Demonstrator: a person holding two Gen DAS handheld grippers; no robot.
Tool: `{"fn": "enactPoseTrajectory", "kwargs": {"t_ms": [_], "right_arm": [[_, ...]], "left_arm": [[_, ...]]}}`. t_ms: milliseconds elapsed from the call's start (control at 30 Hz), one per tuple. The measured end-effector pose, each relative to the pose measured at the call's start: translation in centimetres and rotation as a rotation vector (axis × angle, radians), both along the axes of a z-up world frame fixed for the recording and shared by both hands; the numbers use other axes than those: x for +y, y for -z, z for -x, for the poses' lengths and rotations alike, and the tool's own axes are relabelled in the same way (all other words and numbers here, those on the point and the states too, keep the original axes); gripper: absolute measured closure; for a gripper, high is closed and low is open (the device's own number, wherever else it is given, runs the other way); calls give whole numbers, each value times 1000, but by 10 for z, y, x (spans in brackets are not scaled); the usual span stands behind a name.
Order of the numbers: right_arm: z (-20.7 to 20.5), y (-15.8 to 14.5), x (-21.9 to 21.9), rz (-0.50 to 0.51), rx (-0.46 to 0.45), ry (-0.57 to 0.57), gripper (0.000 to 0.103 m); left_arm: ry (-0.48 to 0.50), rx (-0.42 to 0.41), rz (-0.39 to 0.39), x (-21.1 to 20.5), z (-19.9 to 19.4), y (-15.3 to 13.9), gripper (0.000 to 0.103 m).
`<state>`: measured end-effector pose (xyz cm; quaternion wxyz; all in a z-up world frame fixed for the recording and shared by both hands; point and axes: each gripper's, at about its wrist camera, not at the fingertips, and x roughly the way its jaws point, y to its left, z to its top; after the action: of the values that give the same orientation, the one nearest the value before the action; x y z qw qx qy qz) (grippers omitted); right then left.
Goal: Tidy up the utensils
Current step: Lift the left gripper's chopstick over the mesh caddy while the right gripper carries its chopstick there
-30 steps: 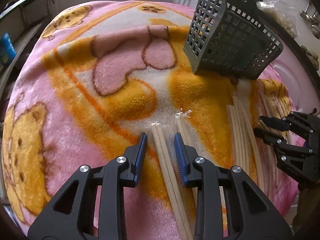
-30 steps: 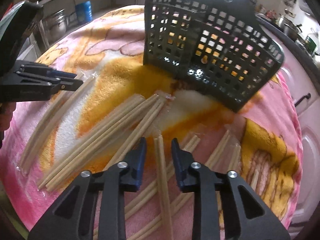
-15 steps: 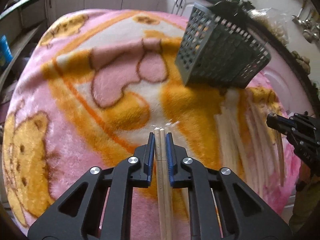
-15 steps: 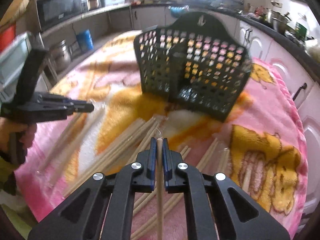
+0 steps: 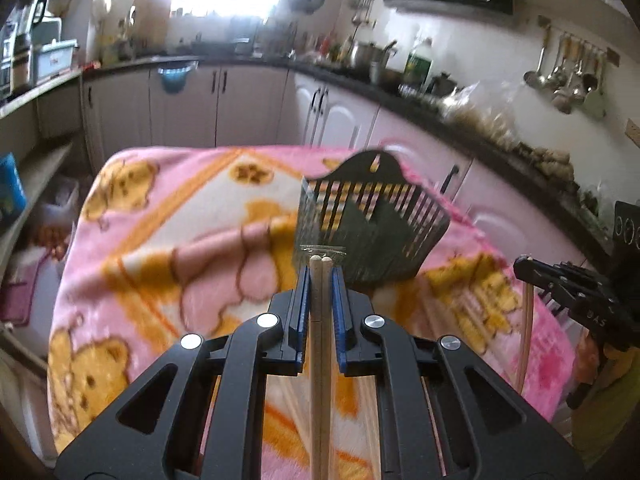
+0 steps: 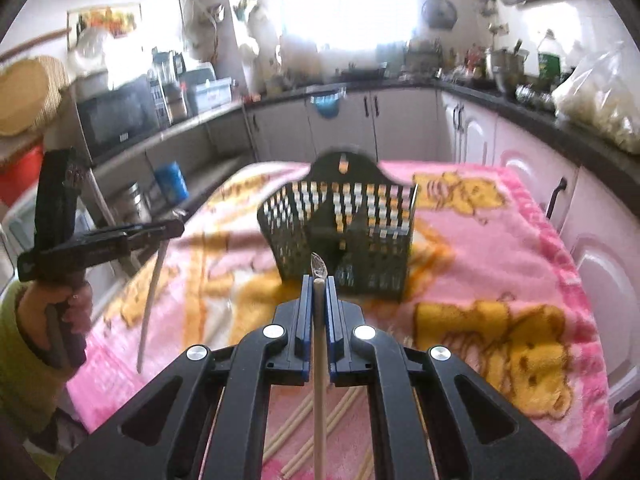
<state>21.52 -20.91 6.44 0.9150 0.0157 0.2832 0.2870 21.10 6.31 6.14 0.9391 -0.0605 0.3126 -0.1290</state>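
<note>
My left gripper (image 5: 321,276) is shut on a wrapped pair of wooden chopsticks (image 5: 321,360), lifted above the pink blanket (image 5: 168,240). My right gripper (image 6: 319,284) is shut on another wrapped chopstick pair (image 6: 319,380), also lifted. The dark grey slotted utensil basket (image 5: 372,228) lies tilted on the blanket just beyond both grippers; it also shows in the right wrist view (image 6: 348,232). The right gripper shows at the right of the left wrist view (image 5: 524,266), its chopsticks hanging down. The left gripper shows at the left of the right wrist view (image 6: 176,228).
More wrapped chopsticks (image 6: 304,432) lie on the blanket below the right gripper. Kitchen cabinets (image 5: 240,108) and a cluttered counter (image 5: 460,100) ring the table. A blue can (image 6: 171,180) and a microwave (image 6: 116,120) stand on the left.
Both grippers closed on chopstick pairs, then lifted them off the blanket and tipped up level, so the views now face the basket and the kitchen.
</note>
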Motion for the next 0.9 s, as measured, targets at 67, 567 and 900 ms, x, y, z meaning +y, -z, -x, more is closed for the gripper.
{"fn": "enactPoseTrajectory", "kwargs": {"t_ms": [67,567,900], "right_arm": [[1,-10,-6,-33,-28,11,97],[-21,-54,-20,-145,-183,80,97],[-49,-75,-20,-181,-244,99,97]], "left_arm": [[6,-16,4,-4,-1,-7,98],[20,-125,38,-28,-35,-56,98],[20,-158,33,-38,-70,-77,98]]}}
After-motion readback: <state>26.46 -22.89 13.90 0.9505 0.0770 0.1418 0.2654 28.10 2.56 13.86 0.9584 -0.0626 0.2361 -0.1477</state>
